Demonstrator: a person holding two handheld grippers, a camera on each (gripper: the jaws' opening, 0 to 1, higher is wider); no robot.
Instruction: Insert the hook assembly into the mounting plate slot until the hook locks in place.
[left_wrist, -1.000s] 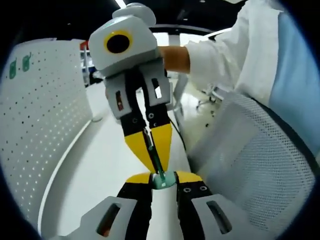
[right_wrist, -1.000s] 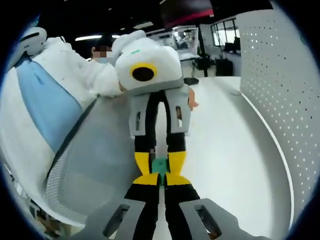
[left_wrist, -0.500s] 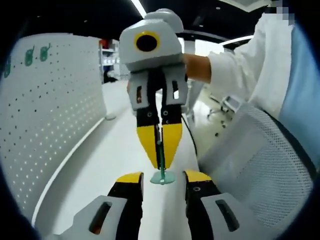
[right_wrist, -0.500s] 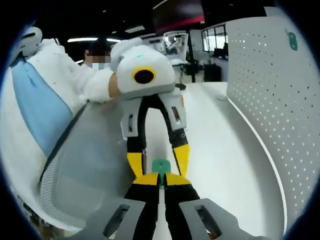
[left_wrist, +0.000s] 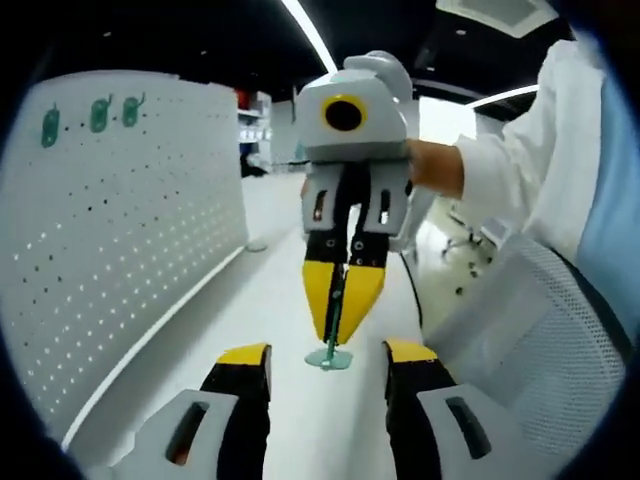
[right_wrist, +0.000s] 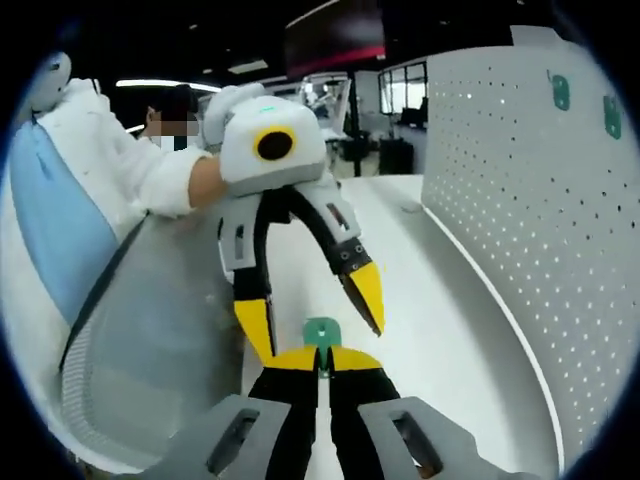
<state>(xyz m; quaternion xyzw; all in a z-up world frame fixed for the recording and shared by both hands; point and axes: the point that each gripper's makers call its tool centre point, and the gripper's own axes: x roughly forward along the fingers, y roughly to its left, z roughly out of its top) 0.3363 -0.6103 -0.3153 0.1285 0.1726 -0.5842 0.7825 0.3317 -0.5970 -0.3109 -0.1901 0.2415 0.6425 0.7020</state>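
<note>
The green hook assembly (left_wrist: 329, 356) hangs by its thin stem from my right gripper (left_wrist: 335, 332), which comes down from the top of the left gripper view and is shut on it. In the right gripper view the hook (right_wrist: 322, 329) shows as a green tab just above my right gripper's (right_wrist: 322, 357) closed yellow tips. My left gripper (left_wrist: 327, 352) is open, its jaws standing on either side of the hook's round base without touching it. The white perforated mounting plate (left_wrist: 120, 230) stands upright along the table (left_wrist: 270, 330).
Three green hooks (left_wrist: 98, 113) hang near the top of the plate (right_wrist: 520, 200), two of them (right_wrist: 560, 92) in the right gripper view. A grey mesh chair back (left_wrist: 520, 340) stands beside the table edge. The person's white sleeve (left_wrist: 510, 180) reaches in behind it.
My left gripper has opened and let go of the hook's base, its jaws spreading wide. The right gripper keeps its hold on the stem, and both cameras have swung toward the plate.
</note>
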